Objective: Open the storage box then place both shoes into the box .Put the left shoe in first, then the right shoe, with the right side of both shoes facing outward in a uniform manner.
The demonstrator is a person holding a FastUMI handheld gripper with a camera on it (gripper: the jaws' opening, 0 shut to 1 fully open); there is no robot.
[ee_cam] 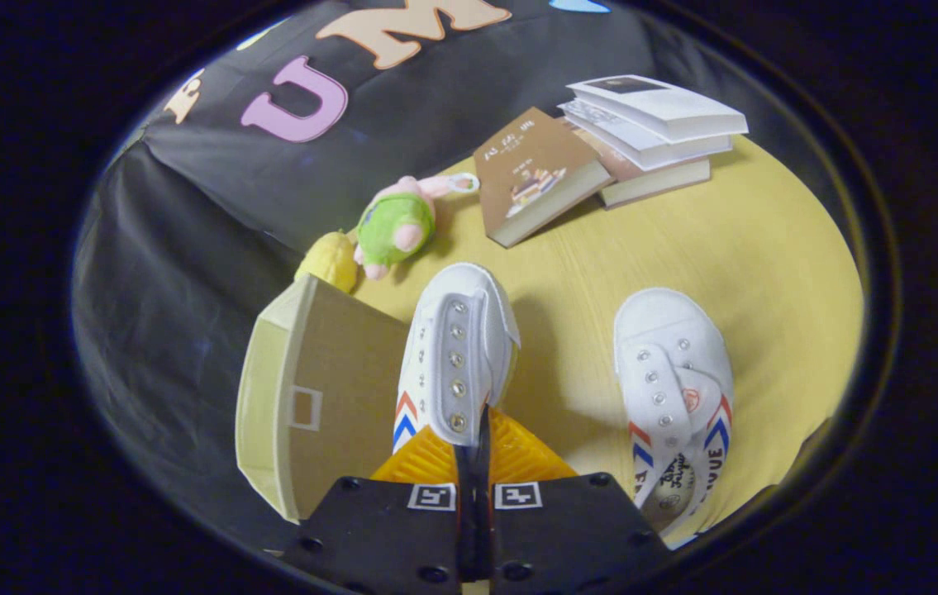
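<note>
Hand-held gripper clamps shoe, toe pointing ahead

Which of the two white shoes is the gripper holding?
The shoe beside the cardboard storage box. The gripper's fingers are closed together on its heel end, lifting it. The other shoe rests on the yellow table, apart from the fingers.

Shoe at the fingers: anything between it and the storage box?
Nothing visible. The hand-held gripper is shut on the shoe, which is right beside the storage box. The plush toy and books lie beyond; the second shoe is on the other side.
</note>
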